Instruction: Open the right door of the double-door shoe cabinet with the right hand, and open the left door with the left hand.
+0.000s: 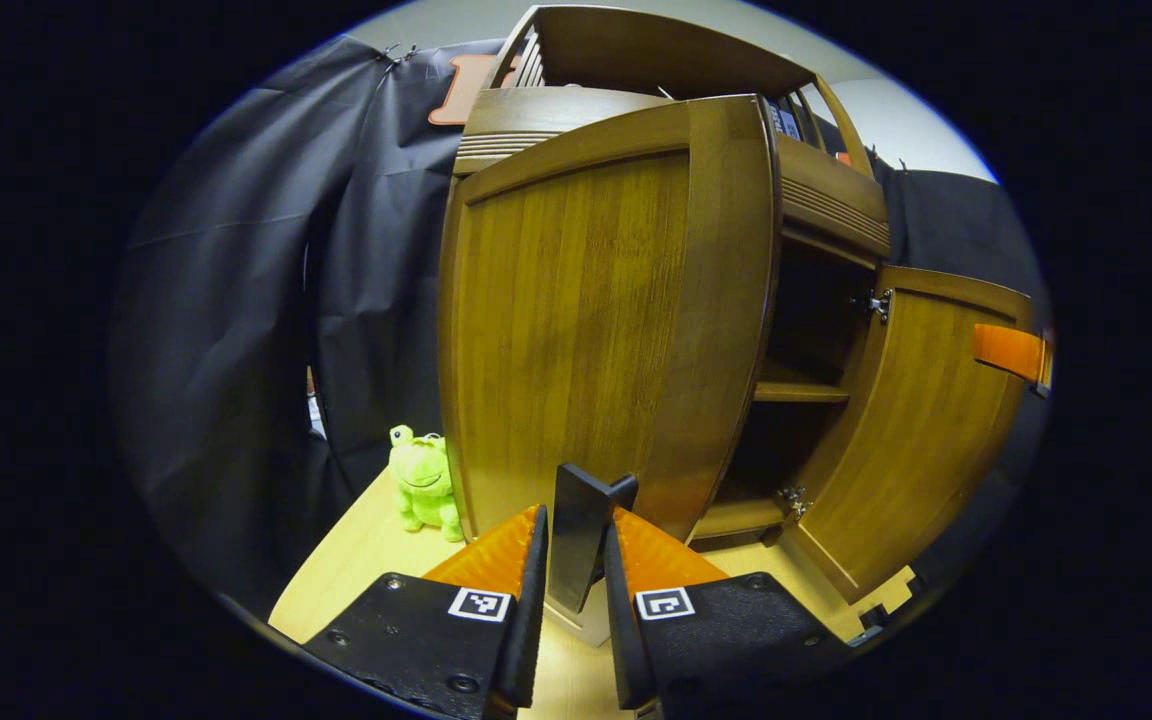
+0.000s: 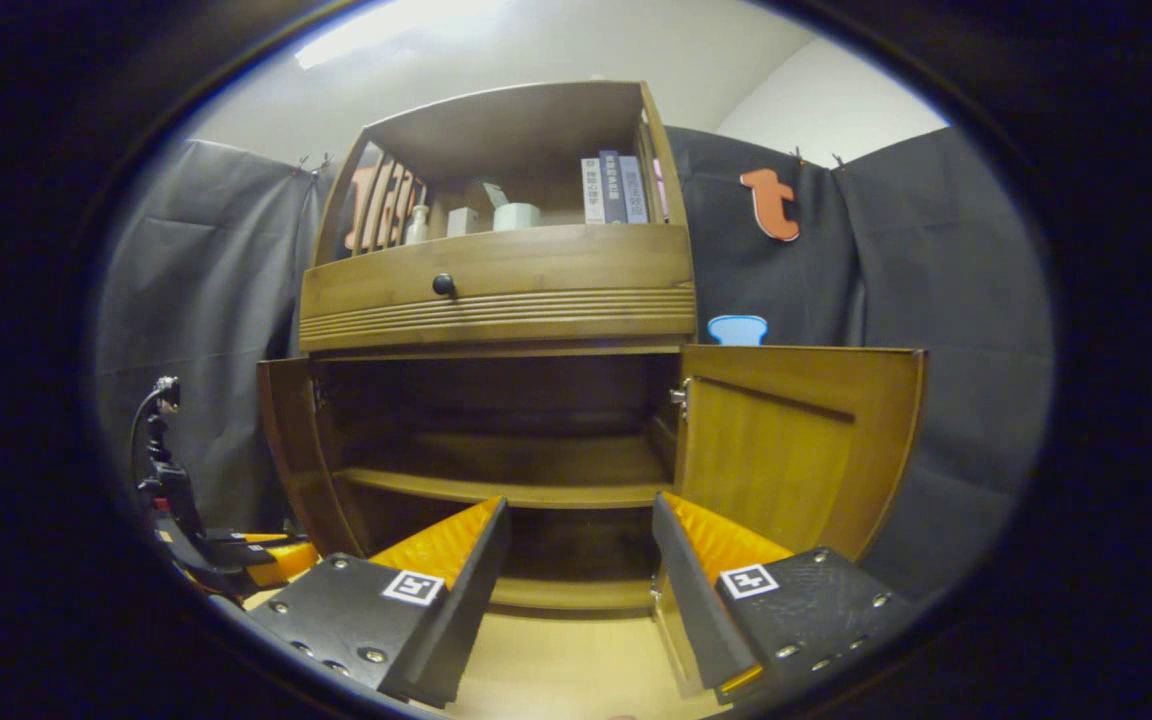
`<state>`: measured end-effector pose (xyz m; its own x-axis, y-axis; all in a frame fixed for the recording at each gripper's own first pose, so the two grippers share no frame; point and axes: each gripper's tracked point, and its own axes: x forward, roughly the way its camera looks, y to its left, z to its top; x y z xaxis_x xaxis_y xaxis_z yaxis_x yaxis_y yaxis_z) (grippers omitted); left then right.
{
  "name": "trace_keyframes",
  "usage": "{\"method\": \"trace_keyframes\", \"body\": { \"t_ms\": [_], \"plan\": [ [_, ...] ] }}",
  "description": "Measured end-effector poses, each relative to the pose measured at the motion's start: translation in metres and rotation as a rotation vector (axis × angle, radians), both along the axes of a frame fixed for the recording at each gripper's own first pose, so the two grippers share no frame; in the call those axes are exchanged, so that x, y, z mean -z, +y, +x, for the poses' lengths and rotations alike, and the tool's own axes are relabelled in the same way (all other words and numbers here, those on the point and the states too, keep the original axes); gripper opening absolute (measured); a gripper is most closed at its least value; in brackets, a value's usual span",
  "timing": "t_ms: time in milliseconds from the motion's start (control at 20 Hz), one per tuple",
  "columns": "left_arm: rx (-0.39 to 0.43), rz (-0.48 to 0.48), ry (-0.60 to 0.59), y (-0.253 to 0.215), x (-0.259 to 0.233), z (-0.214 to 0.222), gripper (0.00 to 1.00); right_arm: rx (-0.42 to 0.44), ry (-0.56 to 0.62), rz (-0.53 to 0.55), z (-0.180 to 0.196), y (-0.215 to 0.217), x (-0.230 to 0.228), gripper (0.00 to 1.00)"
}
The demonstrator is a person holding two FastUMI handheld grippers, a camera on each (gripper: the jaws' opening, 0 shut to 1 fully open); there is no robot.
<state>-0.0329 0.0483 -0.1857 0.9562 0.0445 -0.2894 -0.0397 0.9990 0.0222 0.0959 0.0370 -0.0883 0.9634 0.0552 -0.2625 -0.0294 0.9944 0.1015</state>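
Note:
The wooden shoe cabinet (image 2: 496, 300) stands with both doors swung out. In the left gripper view the left door (image 1: 586, 320) fills the middle, and my left gripper (image 1: 576, 555) is shut on its dark handle (image 1: 581, 525) near the door's lower edge. The right door (image 1: 921, 430) hangs wide open at the right of that view. In the right gripper view the right door (image 2: 786, 440) stands open just right of my right gripper (image 2: 581, 545), which is open, holds nothing and is apart from the door. The left door (image 2: 286, 450) shows edge-on, with the left gripper (image 2: 236, 555) below it.
A green frog toy (image 1: 423, 485) sits on the light wooden table (image 1: 356, 570) left of the cabinet. Inside, a bare shelf (image 2: 506, 490) crosses the dark interior. Above are a drawer with a round knob (image 2: 444, 285) and an upper shelf with books (image 2: 616, 188).

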Motion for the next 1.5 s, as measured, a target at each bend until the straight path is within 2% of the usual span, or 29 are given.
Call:
{"method": "trace_keyframes", "body": {
  "t_ms": [150,200,250,350,400,450,550,600,650,800,850,1100,1400,1450,1500],
  "plan": [
    [-0.03,-0.007,-0.002,0.013,0.0,-0.009,0.32,-0.035,0.017,0.012,0.004,0.015,0.009,0.86],
    [-0.04,-0.007,0.001,0.017,0.001,-0.011,0.32,-0.047,0.022,0.018,0.006,0.018,0.01,0.81],
    [-0.056,-0.006,0.007,0.022,0.004,-0.015,0.32,-0.057,0.026,0.024,0.007,0.023,0.012,0.85],
    [-0.088,-0.003,0.019,0.034,0.007,-0.021,0.32,-0.078,0.031,0.038,0.012,0.032,0.016,0.85],
    [-0.107,0.0,0.023,0.041,0.008,-0.024,0.32,-0.09,0.034,0.044,0.013,0.035,0.017,0.81],
    [-0.13,0.003,0.027,0.048,0.008,-0.028,0.29,-0.1,0.035,0.049,0.016,0.04,0.018,0.81],
    [-0.172,0.009,0.037,0.064,0.011,-0.036,0.32,-0.121,0.038,0.057,0.02,0.047,0.019,0.82],
    [-0.189,0.011,0.039,0.071,0.011,-0.04,0.31,-0.13,0.04,0.061,0.022,0.05,0.019,0.85],
    [-0.204,0.012,0.035,0.077,0.009,-0.041,0.27,-0.138,0.042,0.065,0.023,0.054,0.022,0.81],
    [-0.266,0.033,0.033,0.101,0.005,-0.052,0.25,-0.16,0.048,0.077,0.025,0.064,0.025,0.81],
    [-0.281,0.036,0.03,0.108,0.004,-0.054,0.26,-0.167,0.05,0.079,0.025,0.067,0.026,0.85],
    [-0.301,0.006,0.022,0.12,-0.002,-0.064,0.26,-0.188,0.05,0.084,0.028,0.075,0.026,0.85],
    [-0.348,0.048,-0.004,0.139,-0.017,-0.084,0.26,-0.234,0.063,0.111,0.027,0.086,0.031,0.85],
    [-0.364,0.05,-0.006,0.143,-0.02,-0.089,0.26,-0.245,0.063,0.114,0.027,0.087,0.031,0.82],
    [-0.381,0.054,-0.009,0.146,-0.022,-0.094,0.26,-0.255,0.063,0.115,0.027,0.088,0.03,0.85]
  ]
}}
